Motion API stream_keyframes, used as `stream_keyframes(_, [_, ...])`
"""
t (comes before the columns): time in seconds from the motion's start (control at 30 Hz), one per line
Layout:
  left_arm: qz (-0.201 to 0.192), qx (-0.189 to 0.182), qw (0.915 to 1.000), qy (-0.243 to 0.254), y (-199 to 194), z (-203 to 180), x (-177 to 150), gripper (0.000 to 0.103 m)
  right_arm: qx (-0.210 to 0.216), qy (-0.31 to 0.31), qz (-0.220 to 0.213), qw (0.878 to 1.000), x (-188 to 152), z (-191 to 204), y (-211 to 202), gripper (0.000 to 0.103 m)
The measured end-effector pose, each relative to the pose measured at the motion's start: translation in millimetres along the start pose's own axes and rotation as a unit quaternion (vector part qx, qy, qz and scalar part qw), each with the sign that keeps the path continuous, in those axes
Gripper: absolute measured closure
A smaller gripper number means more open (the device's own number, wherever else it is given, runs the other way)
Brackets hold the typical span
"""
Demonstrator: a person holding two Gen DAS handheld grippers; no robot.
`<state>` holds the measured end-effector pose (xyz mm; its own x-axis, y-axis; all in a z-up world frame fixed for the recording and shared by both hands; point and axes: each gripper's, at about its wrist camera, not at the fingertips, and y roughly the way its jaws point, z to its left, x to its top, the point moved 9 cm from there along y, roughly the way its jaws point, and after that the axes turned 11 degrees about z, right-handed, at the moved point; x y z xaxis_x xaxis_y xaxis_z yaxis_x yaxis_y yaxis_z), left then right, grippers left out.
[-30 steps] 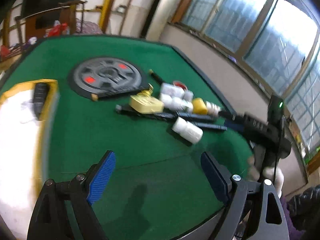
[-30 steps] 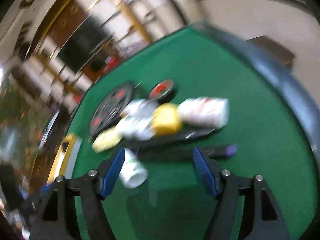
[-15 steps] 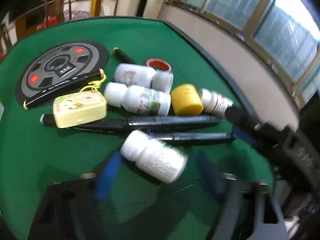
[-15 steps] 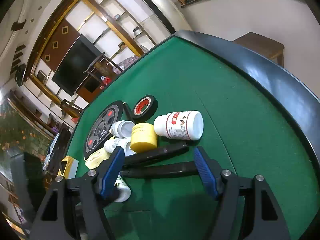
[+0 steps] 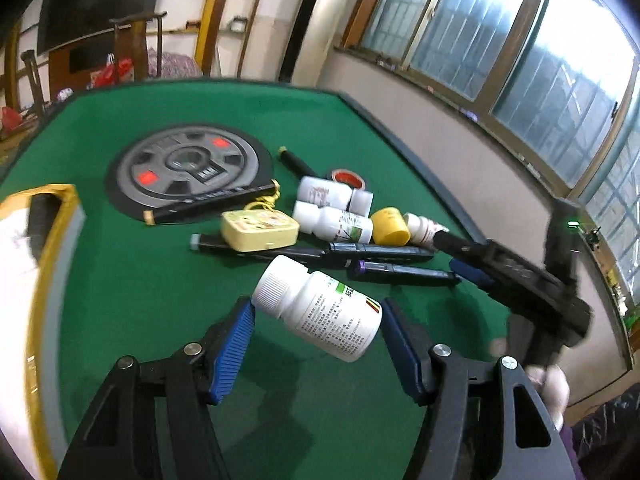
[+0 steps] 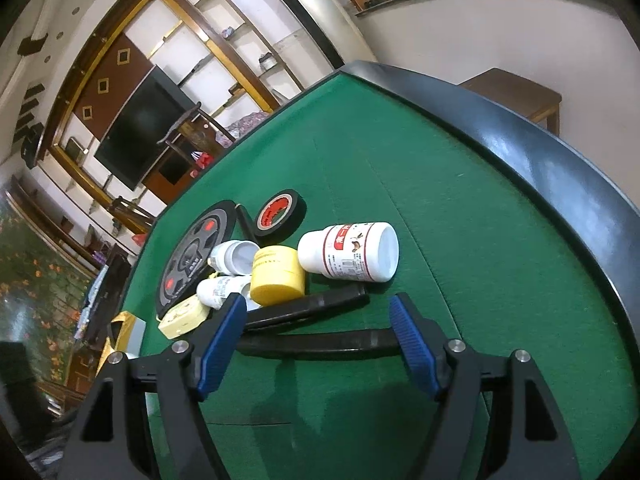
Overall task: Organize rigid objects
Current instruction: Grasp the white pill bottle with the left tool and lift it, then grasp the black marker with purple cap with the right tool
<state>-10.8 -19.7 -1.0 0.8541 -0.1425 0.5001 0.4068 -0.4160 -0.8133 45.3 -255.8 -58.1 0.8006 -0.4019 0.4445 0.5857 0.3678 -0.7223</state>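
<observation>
Our left gripper point(image 5: 316, 322) pinches a white plastic pill bottle with a ribbed cap point(image 5: 320, 312), tilted above the green felt table point(image 5: 160, 280). Our right gripper point(image 6: 316, 320) is opening, astride a black marker point(image 6: 320, 342).

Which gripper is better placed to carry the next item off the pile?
Left. The left gripper already has the white bottle between its fingers. The right gripper only straddles a black pen lying on the felt.
</observation>
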Motion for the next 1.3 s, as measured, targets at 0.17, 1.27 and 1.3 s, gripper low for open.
stream_keyframes(0.17, [-0.016, -0.014, 0.9998, -0.004, -27, 14, -17, 0.035, -0.016, -0.019, 0.005, 1.0, -1, 6, 6, 0.023])
stream_keyframes(1.27, [-0.081, -0.032, 0.9959, -0.024, -90, 66, -45, 0.035, -0.101, -0.202, 0.122, 0.967, -106, 108, 41, 0.089])
stream_keyframes(1.3, [-0.081, -0.031, 0.9959, -0.025, -90, 67, -45, 0.035, -0.093, -0.198, 0.121, 0.968, -107, 109, 39, 0.088])
